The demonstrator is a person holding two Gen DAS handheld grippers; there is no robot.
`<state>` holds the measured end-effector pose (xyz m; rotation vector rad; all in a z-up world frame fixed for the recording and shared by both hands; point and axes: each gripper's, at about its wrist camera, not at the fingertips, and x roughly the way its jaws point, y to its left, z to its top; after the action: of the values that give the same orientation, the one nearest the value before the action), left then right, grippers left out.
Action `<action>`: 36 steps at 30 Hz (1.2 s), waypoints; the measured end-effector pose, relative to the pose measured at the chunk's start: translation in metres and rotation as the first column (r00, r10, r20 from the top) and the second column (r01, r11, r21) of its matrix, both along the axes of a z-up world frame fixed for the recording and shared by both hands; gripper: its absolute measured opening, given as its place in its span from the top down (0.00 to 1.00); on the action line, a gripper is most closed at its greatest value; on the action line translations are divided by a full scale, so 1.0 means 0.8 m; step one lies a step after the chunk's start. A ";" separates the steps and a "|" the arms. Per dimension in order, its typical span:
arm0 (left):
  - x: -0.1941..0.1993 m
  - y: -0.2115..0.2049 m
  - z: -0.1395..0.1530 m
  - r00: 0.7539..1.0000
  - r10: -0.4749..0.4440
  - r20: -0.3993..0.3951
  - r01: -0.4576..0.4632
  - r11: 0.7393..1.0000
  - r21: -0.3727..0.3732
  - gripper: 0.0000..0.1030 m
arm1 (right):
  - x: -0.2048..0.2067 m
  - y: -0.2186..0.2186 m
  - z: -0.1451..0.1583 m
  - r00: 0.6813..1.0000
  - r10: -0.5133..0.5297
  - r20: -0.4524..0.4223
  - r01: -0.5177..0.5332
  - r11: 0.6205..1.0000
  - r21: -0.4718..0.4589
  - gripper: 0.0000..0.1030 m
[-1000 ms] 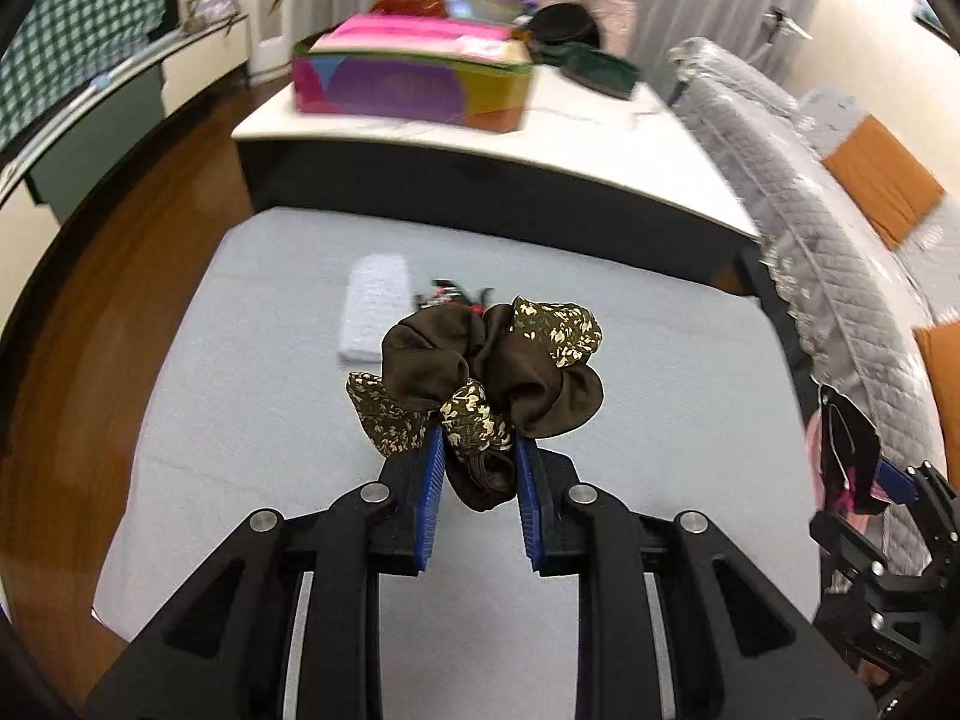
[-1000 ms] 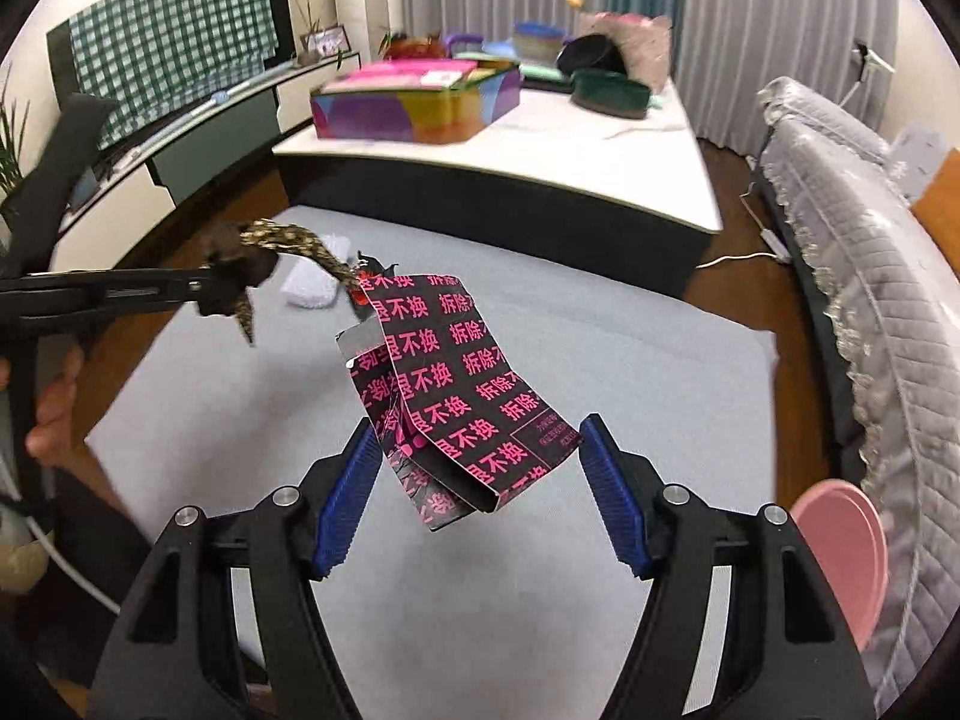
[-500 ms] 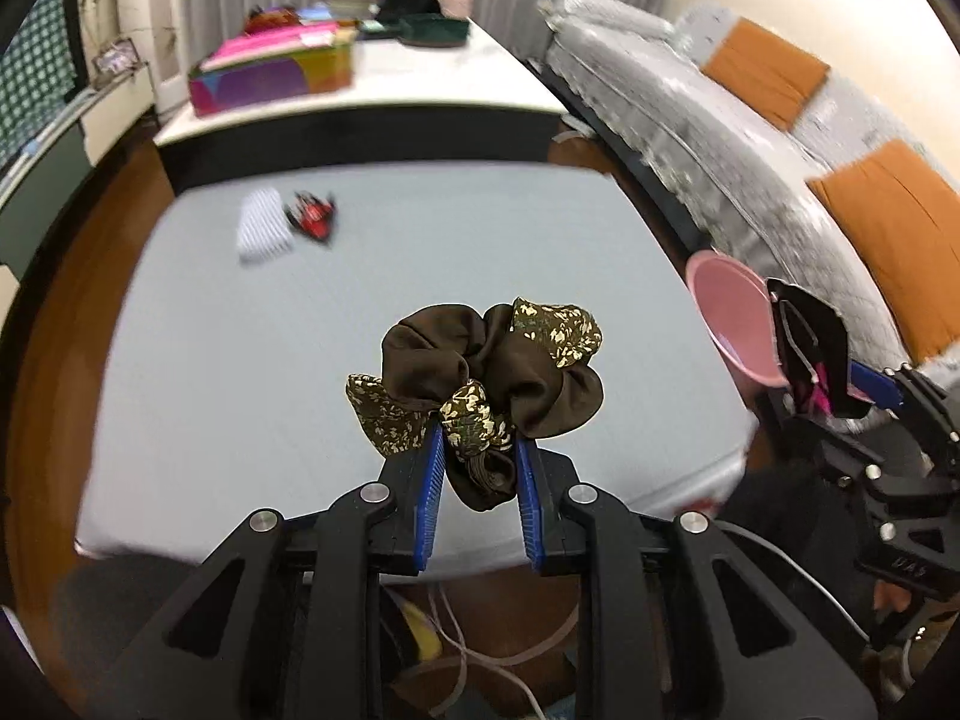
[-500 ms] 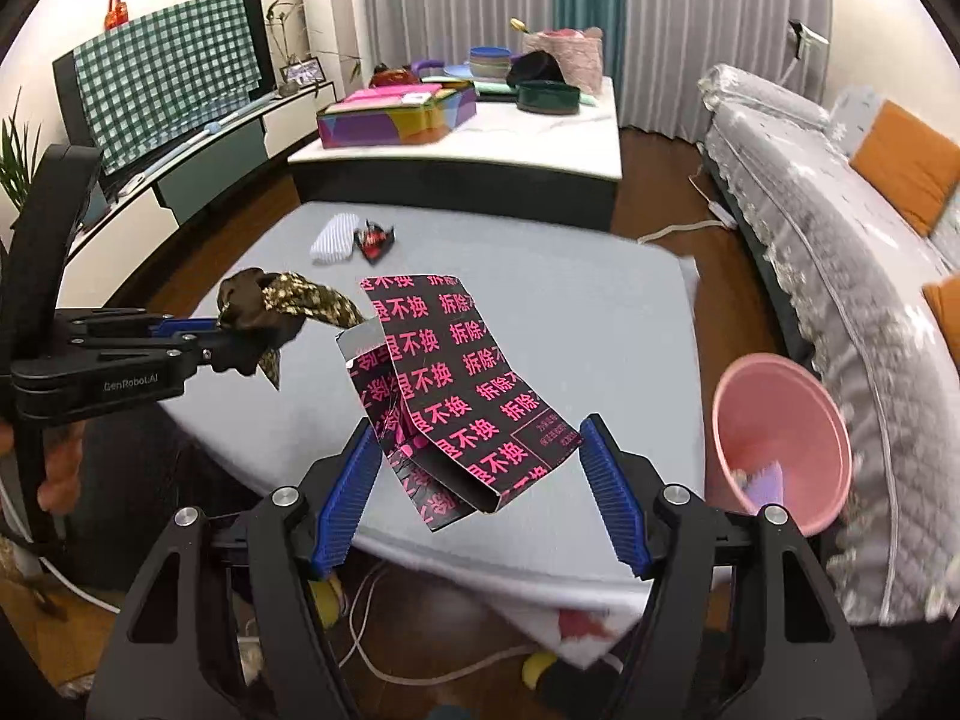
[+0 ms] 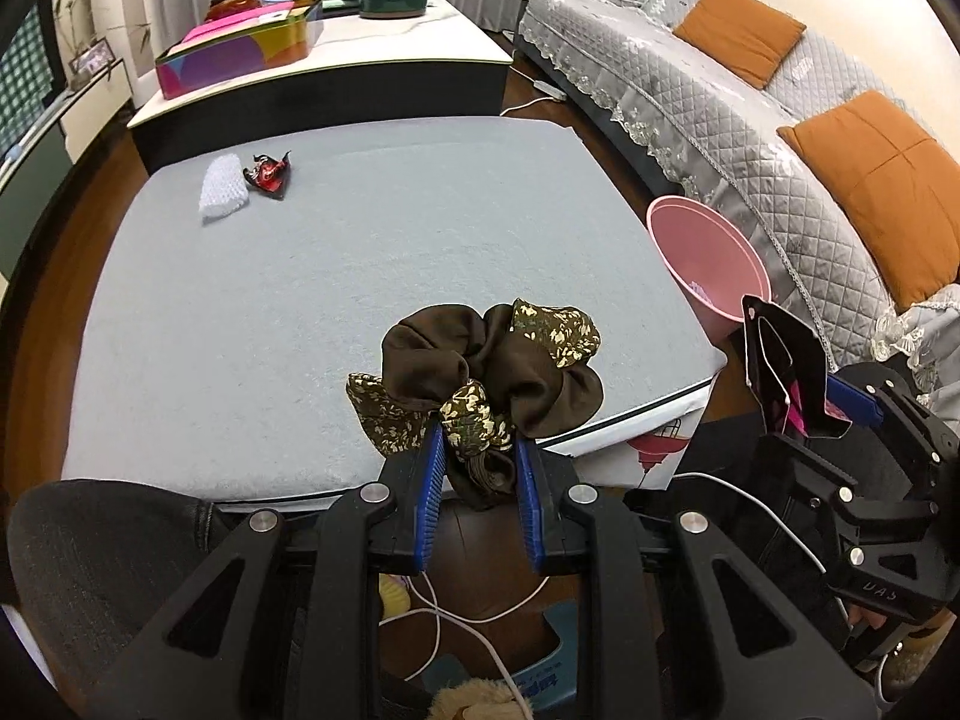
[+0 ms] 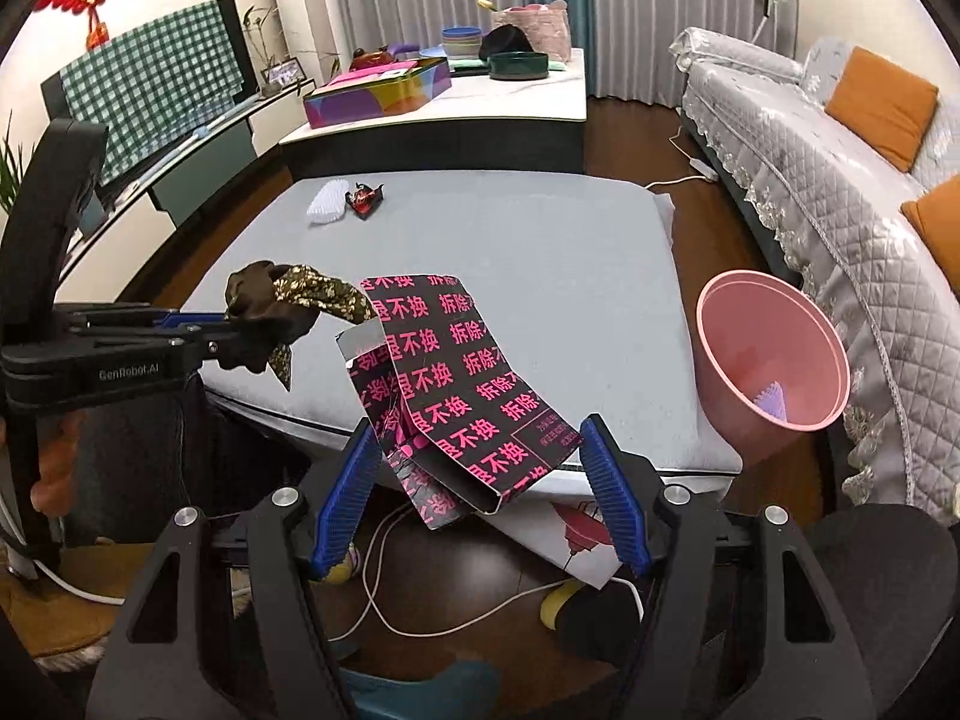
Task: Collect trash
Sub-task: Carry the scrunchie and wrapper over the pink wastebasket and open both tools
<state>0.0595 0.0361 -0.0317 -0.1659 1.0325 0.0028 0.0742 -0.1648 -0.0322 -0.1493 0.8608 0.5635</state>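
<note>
Left gripper (image 5: pixel 480 468) clenched on the brown satin scrunchie with gold-flowered trim (image 5: pixel 480 372); right gripper (image 6: pixel 480 480) grasping the flattened black carton printed in pink characters (image 6: pixel 456 384) across its width. Since a second ago both have swung off the grey padded table (image 5: pixel 360 276) toward its near right corner, and the pink plastic bin (image 6: pixel 774 360) on the floor there has come into view. Judgement: the drop is next. The right view shows a lilac scrap inside the bin. A white knitted pad (image 5: pixel 223 193) and red-black wrapper (image 5: pixel 268 172) remain at the far left corner.
</note>
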 end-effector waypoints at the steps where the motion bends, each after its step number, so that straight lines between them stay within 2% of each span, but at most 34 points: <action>1: 0.003 -0.002 0.000 1.000 -0.006 -0.002 0.006 1.000 0.007 0.79 | 0.001 -0.001 -0.001 1.000 0.001 -0.005 0.000 1.000 0.005 0.34; 11: 0.038 -0.030 -0.002 0.998 -0.055 -0.022 0.056 0.997 0.046 0.79 | 0.035 -0.028 -0.006 0.997 -0.063 -0.043 0.065 0.996 0.058 0.34; 23: 0.134 -0.105 0.017 0.982 -0.190 0.000 0.189 0.981 0.046 0.79 | 0.102 -0.093 0.012 0.976 -0.218 -0.012 0.218 0.970 0.105 0.34; 28: 0.191 -0.145 0.034 0.966 -0.259 0.023 0.258 0.966 0.034 0.78 | 0.141 -0.135 0.027 0.946 -0.324 0.027 0.320 0.942 0.099 0.34; 33: 0.245 -0.191 0.047 0.944 -0.327 0.051 0.324 0.945 0.051 0.78 | 0.188 -0.175 0.031 0.908 -0.418 0.035 0.414 0.906 0.087 0.34; 36: 0.278 -0.221 0.048 0.928 -0.369 0.048 0.368 0.929 0.025 0.78 | 0.214 -0.195 0.027 0.884 -0.467 0.022 0.464 0.882 0.086 0.34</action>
<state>0.2822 -0.1405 0.0068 0.0453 0.9984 -0.3343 0.2452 -0.3208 -0.0107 0.1186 0.7961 0.1381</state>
